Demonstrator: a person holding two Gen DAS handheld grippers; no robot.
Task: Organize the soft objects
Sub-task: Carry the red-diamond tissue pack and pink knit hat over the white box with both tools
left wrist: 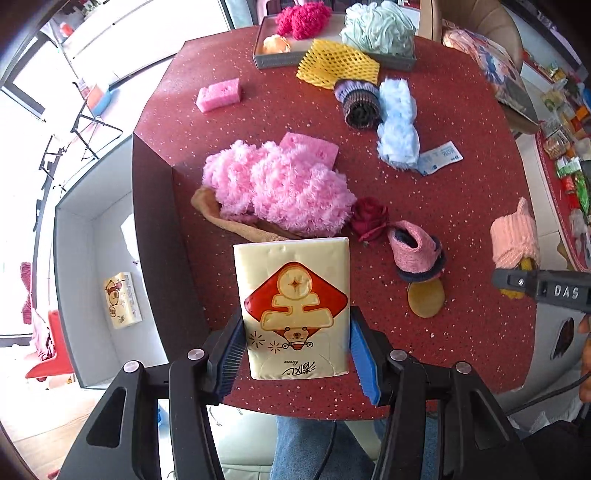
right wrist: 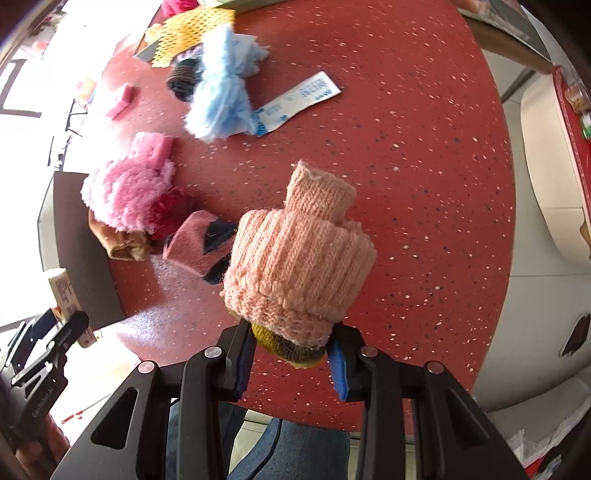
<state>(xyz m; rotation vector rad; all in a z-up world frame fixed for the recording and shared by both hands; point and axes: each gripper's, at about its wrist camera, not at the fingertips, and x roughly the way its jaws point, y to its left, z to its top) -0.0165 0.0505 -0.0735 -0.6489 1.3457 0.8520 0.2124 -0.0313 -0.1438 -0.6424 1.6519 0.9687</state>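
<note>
Overhead, the left tool (left wrist: 295, 354) points straight down with its blue pads pressed on both sides of a cream tissue pack (left wrist: 293, 306) — the pack stands clear above the near edge of the red speckled tabletop (left wrist: 461, 206). The right tool (right wrist: 291, 360) has its jaws nearly together, pinching a rolled peach knit sock (right wrist: 299, 258) with a mustard-and-dark layer at the pinched end; it hangs above the tabletop too. Below lie a fluffy pink bundle (left wrist: 277, 184) on a tan stocking (left wrist: 225, 218), a pink sponge (left wrist: 218, 94), a dark red rose (left wrist: 369, 218), a pink knit roll (left wrist: 415, 251), a light blue fluffy strip (left wrist: 398, 129) and a yellow foam net (left wrist: 338, 64). At the far edge a grey tray (left wrist: 332, 59) holds a magenta fluffy piece (left wrist: 303, 20) and a pale green mesh puff (left wrist: 378, 29). Left of the tabletop, on the floor side — a white box (left wrist: 74, 258) with another tissue pack inside.
</note>
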